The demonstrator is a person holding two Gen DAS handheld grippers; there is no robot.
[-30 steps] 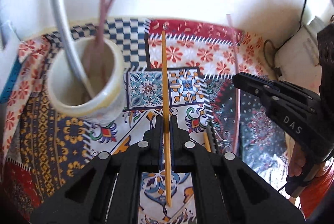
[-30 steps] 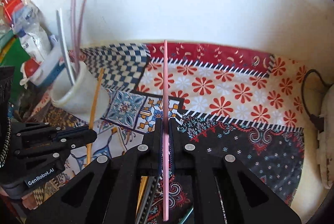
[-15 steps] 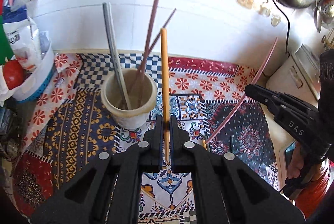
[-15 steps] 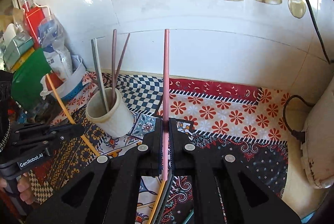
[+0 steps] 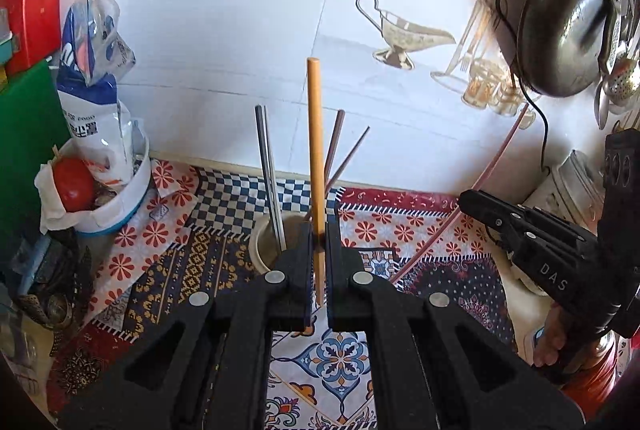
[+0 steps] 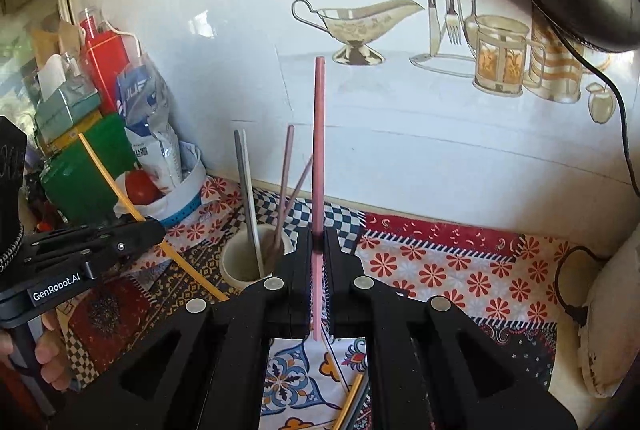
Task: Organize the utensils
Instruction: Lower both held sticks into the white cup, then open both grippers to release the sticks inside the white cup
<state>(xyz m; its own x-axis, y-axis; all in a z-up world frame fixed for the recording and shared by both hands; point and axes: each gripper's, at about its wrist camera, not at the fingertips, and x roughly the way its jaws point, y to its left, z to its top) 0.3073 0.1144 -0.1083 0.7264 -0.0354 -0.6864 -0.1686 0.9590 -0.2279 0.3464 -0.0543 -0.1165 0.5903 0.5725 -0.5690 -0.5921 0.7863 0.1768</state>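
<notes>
My left gripper [image 5: 319, 232] is shut on an orange chopstick [image 5: 315, 149] that stands nearly upright, just in front of a cream cup [image 5: 260, 250]. The cup [image 6: 236, 262] holds a grey chopstick [image 6: 248, 197] and two brown-mauve ones [image 6: 286, 173]. My right gripper [image 6: 318, 234] is shut on a pink chopstick [image 6: 319, 149], also upright, to the right of the cup. In the left wrist view the right gripper [image 5: 466, 195] shows at the right with the pink stick [image 5: 500, 153] slanting up. In the right wrist view the left gripper [image 6: 158, 228] shows at the left with the orange stick [image 6: 120, 191].
A patterned patchwork cloth [image 5: 400, 226] covers the counter before a white tiled wall. A white tub [image 5: 120, 201] with a tomato and a bag stands at the left beside a green box [image 6: 88, 169]. More sticks [image 6: 352, 402] lie on the cloth near me. A dark pan [image 5: 560, 29] hangs at the right.
Both grippers have risen and tilted up with their chopsticks. The cup has dropped lower and farther in both views, and the wall with its pictures now fills the upper half.
</notes>
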